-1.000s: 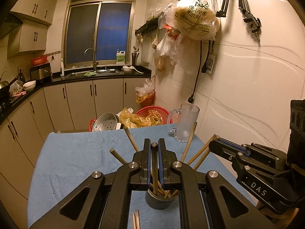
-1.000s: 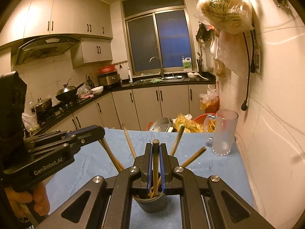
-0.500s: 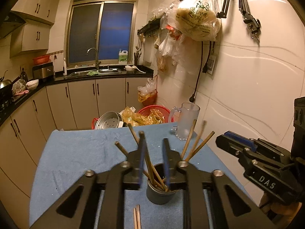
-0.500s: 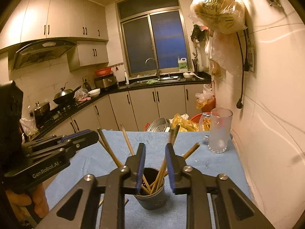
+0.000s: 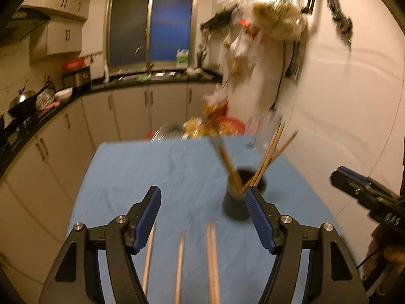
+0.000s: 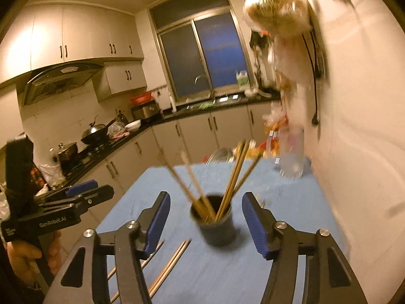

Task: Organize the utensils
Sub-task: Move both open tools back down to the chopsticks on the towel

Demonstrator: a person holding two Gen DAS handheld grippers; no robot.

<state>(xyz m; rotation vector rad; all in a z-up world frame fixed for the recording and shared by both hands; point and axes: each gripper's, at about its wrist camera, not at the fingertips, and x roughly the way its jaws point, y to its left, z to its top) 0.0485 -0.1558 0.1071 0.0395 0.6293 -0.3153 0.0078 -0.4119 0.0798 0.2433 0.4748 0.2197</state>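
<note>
- On the blue-covered table [image 5: 152, 172], loose chopsticks [image 5: 211, 258] lie flat just below the left gripper [image 5: 202, 215], at about 6 o'clock of the dark cup [image 5: 238, 202] in the left wrist view.
- Both grippers have just been opening; the left gripper's fingers [image 5: 148, 217] stand wide with nothing between them, and the right gripper [image 6: 203, 217] is likewise spread wide, its fingers [image 6: 158, 217] framing the cup without touching it.
- Inside the cup a bundle of standing chopsticks [image 6: 227, 174] leans outward, some tips toward 11 o'clock, others toward 1 o'clock in the right wrist view.
- The loose chopsticks run lengthwise from 6 toward 12 o'clock in the left view; in the right view they slant from about 7 toward 1 o'clock, pointing at the cup's base.
- Judging by looks, they are light, stiff, thin wooden sticks, smooth enough to roll or slip on the cloth.
- Best hold, I judge, is across the long axis near the middle or the upper third, pinching a pair together so neither pivots.
- The cup looks light and may tip if a stick is pushed in at a slant.
- Motion blur hides which ends are the thinner ones.
</note>
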